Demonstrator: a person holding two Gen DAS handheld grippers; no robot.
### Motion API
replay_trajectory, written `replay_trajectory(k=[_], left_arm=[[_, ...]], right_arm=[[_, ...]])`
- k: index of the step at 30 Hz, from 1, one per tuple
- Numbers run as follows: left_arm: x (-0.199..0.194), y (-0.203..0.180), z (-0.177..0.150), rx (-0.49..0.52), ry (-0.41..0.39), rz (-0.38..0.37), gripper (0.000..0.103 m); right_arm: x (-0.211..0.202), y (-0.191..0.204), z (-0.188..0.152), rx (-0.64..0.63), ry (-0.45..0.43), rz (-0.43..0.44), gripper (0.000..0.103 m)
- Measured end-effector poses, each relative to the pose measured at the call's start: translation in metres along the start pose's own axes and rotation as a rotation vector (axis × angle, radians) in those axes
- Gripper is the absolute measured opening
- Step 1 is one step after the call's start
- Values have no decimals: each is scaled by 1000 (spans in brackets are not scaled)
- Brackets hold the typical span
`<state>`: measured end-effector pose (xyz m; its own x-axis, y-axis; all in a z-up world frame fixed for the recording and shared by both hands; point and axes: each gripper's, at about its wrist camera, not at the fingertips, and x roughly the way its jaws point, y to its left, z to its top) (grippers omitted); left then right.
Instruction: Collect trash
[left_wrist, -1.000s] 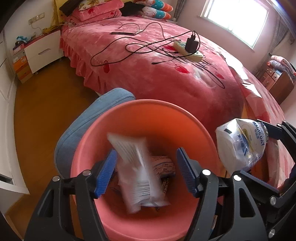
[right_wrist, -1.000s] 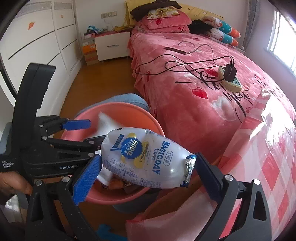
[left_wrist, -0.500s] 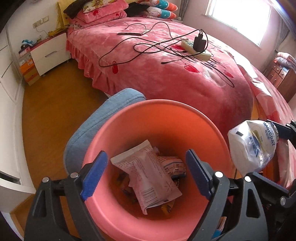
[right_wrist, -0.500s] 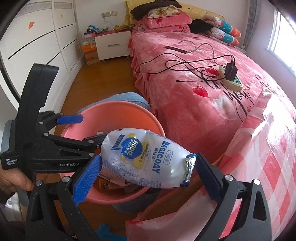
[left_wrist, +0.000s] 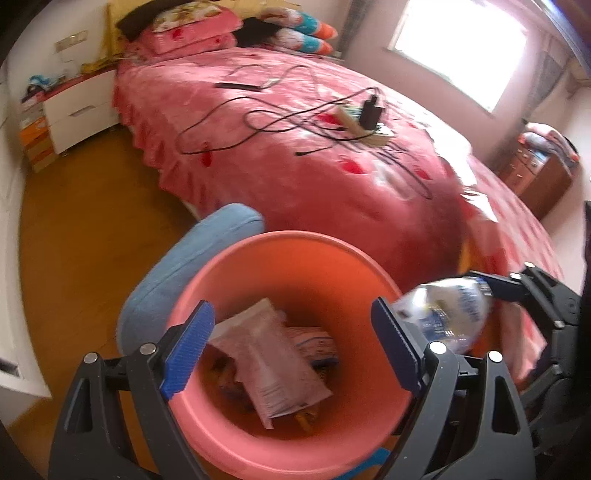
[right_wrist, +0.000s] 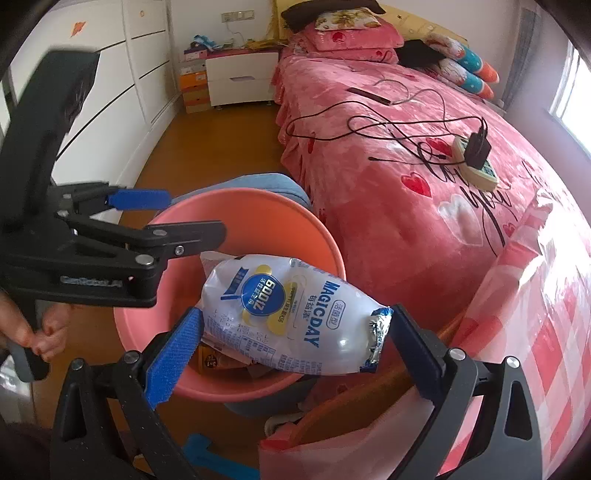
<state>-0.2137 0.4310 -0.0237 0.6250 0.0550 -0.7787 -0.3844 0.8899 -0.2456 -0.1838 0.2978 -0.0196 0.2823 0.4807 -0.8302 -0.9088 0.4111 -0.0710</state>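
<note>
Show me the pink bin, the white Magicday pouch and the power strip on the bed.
pink bin (left_wrist: 295, 243): left wrist view, far rim.
white Magicday pouch (right_wrist: 295, 314): right wrist view, printed front.
power strip (right_wrist: 480, 173): right wrist view, top face.

left wrist view: close above bin (left_wrist: 295, 254), tilted down into it, bed (left_wrist: 314, 177) beyond. right wrist view: from bin's (right_wrist: 258, 206) right side, close, tilted down, facing bed (right_wrist: 406, 184) and wardrobe (right_wrist: 122, 74). shared: bin, bed, nightstand.

Bin (left_wrist: 295, 258) mouth open above; wrappers (left_wrist: 273, 365) only at bottom. Left gripper (left_wrist: 295, 347) over near rim, jaws empty. Bed (left_wrist: 332, 166) crowds bin's far side, blue cushion (left_wrist: 192, 266) its left. Floor (left_wrist: 85, 240) left is free.
</note>
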Motion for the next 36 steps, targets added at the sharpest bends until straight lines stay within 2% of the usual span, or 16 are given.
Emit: replay_trajectory(k=[4, 7, 12, 21, 27, 32, 36], left_arm=[[5, -17, 1, 69, 39, -73, 87], [14, -22, -3, 105, 62, -34, 87], [18, -6, -4, 47, 70, 10, 87], [6, 12, 2, -25, 7, 97, 87], [0, 0, 5, -29, -25, 127, 93], [-4, -16, 10, -38, -27, 119, 94], [-10, -39, 15, -8, -50, 114, 95]], right_arm=[[0, 4, 1, -17, -13, -3, 98], [-3, 6, 1, -32, -36, 1, 98], [-4, 7, 0, -39, -38, -1, 98], [-25, -17, -4, 73, -88, -5, 98], [-51, -38, -14, 146, -134, -56, 98], [-69, -60, -28, 219, -154, -111, 98], [-83, -80, -42, 290, -170, -136, 98]])
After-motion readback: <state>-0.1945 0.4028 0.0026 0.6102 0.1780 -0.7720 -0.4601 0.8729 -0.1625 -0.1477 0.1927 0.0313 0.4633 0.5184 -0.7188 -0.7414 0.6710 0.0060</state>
